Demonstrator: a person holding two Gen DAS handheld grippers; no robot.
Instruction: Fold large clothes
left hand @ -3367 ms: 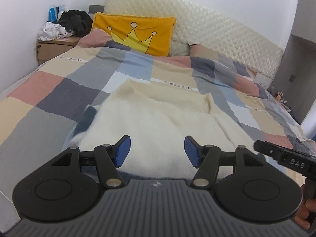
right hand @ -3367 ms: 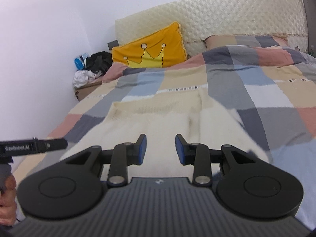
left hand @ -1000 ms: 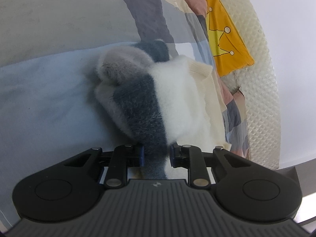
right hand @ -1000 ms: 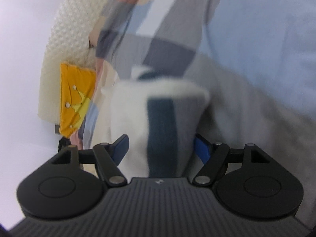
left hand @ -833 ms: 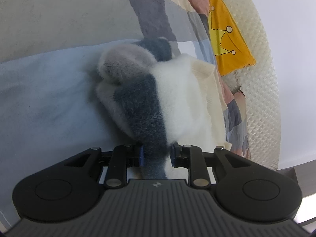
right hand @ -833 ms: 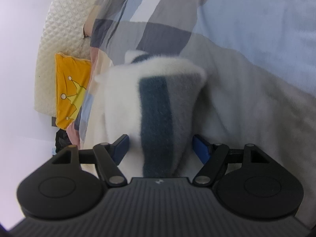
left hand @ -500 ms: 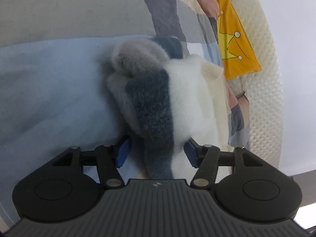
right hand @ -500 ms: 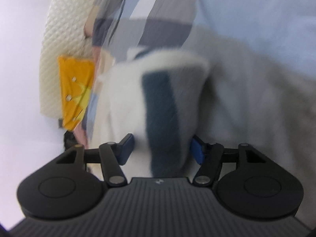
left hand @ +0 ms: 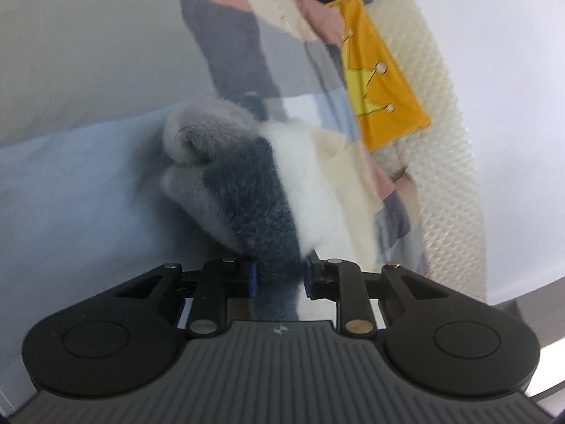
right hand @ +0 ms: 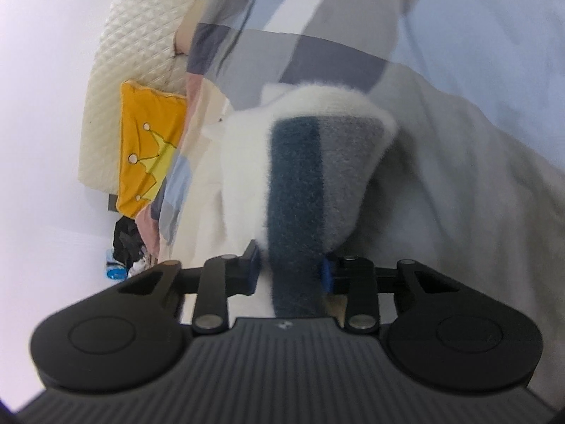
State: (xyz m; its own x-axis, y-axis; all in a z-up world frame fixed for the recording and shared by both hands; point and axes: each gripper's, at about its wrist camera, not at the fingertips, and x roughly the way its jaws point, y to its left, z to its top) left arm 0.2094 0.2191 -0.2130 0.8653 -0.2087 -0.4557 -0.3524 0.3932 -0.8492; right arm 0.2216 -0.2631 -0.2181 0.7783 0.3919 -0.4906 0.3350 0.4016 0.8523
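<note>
A fluffy sweater [left hand: 254, 190] in white, dark blue and grey lies folded on the bed, its cream ribbed part toward the headboard. My left gripper [left hand: 279, 277] is shut on the dark blue band at the sweater's near edge. In the right wrist view the same sweater [right hand: 300, 176] fills the centre, and my right gripper [right hand: 290, 272] is shut on its dark blue band at the other side. Both views are tilted sideways.
The checked quilt [left hand: 88, 70] covers the bed in grey, blue, pink and beige patches. A yellow crown pillow [left hand: 381, 95] leans on the cream quilted headboard [left hand: 448, 141]. A nightstand with dark clutter [right hand: 123, 240] stands by the wall.
Both grippers have closed on the sweater's dark blue band; half a second ago both stood open around it. Both views have shifted slightly.
</note>
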